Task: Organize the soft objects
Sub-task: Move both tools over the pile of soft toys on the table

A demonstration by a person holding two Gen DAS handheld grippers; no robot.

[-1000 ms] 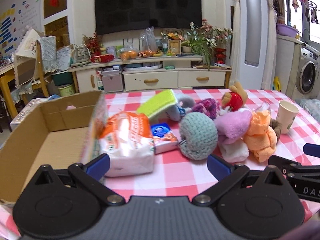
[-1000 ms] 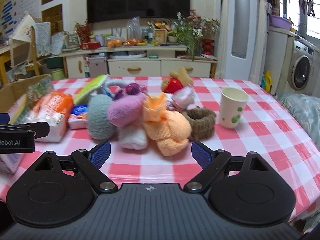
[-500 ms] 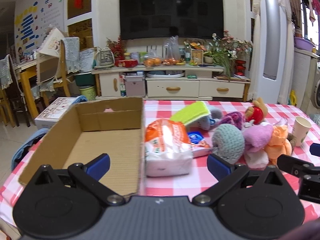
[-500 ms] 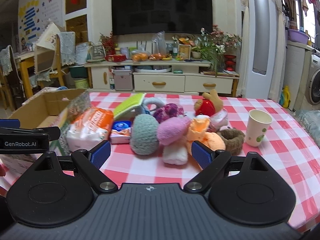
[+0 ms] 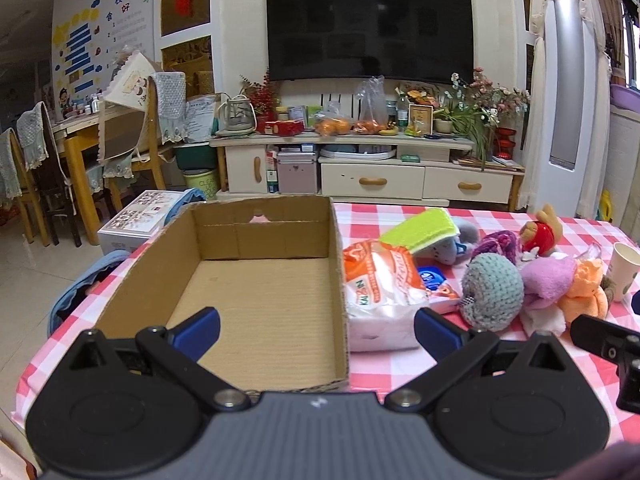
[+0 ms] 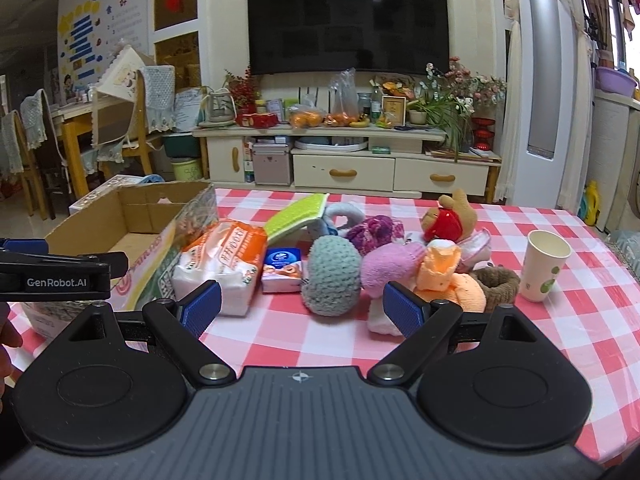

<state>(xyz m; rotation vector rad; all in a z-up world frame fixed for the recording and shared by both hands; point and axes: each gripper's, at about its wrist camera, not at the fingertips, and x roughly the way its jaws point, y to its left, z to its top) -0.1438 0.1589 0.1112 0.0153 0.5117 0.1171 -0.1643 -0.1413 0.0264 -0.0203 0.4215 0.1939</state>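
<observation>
Left wrist view: our left gripper (image 5: 316,330) hangs wide open and unloaded over the cardboard box (image 5: 260,304); our right gripper (image 6: 301,308) likewise. The soft toys (image 6: 384,256) sit heaped at its twelve o'clock, so grabbing one may drag its neighbours or tip the paper cup (image 6: 545,266).

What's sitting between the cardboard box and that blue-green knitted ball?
A tissue pack lies right beside the cardboard box, then a small blue-topped packet, then the knitted ball. The right wrist view shows this best.
</observation>
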